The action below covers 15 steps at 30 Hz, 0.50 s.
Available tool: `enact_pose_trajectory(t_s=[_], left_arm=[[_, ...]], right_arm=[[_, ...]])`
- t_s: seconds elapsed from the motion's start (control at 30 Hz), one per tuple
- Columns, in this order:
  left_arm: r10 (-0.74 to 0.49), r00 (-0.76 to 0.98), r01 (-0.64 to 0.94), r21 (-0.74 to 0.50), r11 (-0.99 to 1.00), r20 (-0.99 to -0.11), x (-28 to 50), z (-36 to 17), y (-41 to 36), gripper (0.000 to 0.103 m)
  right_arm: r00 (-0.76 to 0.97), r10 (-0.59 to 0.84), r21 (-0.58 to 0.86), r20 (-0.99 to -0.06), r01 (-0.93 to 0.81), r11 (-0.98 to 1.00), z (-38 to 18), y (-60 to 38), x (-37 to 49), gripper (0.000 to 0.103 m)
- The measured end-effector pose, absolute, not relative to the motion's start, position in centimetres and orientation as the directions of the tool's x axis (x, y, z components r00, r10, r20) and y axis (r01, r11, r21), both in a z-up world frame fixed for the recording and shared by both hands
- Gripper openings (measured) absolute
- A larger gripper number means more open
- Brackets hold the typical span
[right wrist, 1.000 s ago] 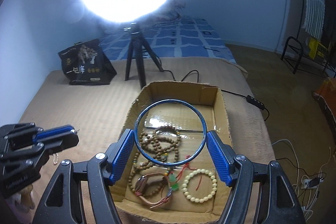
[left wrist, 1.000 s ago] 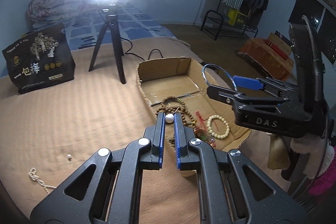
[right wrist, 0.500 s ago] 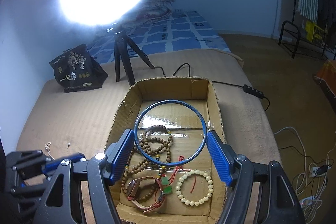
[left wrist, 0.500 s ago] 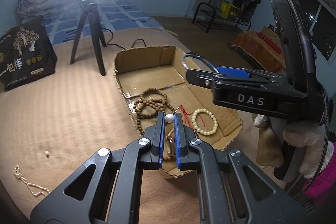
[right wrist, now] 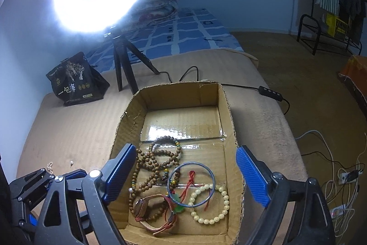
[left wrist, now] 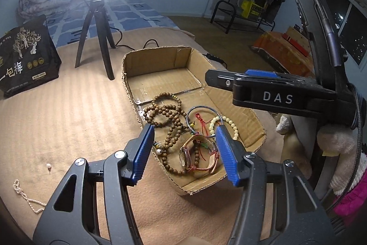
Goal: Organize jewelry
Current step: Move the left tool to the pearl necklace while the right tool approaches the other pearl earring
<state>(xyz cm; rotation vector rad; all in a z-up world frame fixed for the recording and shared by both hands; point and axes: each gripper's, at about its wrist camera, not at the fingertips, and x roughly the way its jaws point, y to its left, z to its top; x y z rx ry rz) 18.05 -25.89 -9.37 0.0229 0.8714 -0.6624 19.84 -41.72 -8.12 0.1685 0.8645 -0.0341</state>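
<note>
A cardboard box (left wrist: 160, 63) (right wrist: 227, 116) on the tan bed holds brown bead strings (left wrist: 165, 111) (right wrist: 156, 160), a blue bangle (left wrist: 204, 108) (right wrist: 191, 185), a cream bead bracelet (left wrist: 229, 123) (right wrist: 211, 206), a watch (left wrist: 195, 157) (right wrist: 146, 206) and a small pearl (left wrist: 158, 151). My left gripper (left wrist: 183, 153) is open and empty above the box's near end. My right gripper (right wrist: 183, 176) is open and empty over the box; it shows from the side in the left wrist view (left wrist: 270, 88).
A pearl chain (left wrist: 25, 196) and a loose pearl (left wrist: 48, 166) lie on the bed left of the box. A ring light tripod (left wrist: 96, 33) (right wrist: 126, 59) and a black bag (left wrist: 25, 61) (right wrist: 75, 79) stand behind. The bed edge and cables (right wrist: 332, 167) are to the right.
My left gripper opened and let go of the pearl, which now lies in the box. My right gripper opened wider and dropped the blue bangle into the box.
</note>
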Motion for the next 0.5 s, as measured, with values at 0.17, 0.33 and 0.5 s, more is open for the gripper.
enact_pose_trajectory(t_s=[0.17, 0.33, 0.5], left_arm=[[-0.522, 0.464, 0.547, -0.232, 0.804, -0.716, 17.94, -9.34, -25.85, 0.057], [-0.514, 0.476, 0.547, -0.217, 0.809, -0.714, 17.72, -9.09, -25.57, 0.057], [-0.507, 0.487, 0.541, -0.211, 0.814, -0.711, 17.58, -8.77, -25.13, 0.057]], right_arm=[[0.656, 0.023, 0.123, -0.755, 0.107, 0.987, -7.87, -41.83, 19.62, 0.092], [0.661, 0.012, 0.117, -0.750, 0.115, 0.986, -7.62, -41.89, 19.36, 0.092], [0.662, 0.007, 0.111, -0.749, 0.116, 0.987, -7.47, -41.72, 19.13, 0.092]])
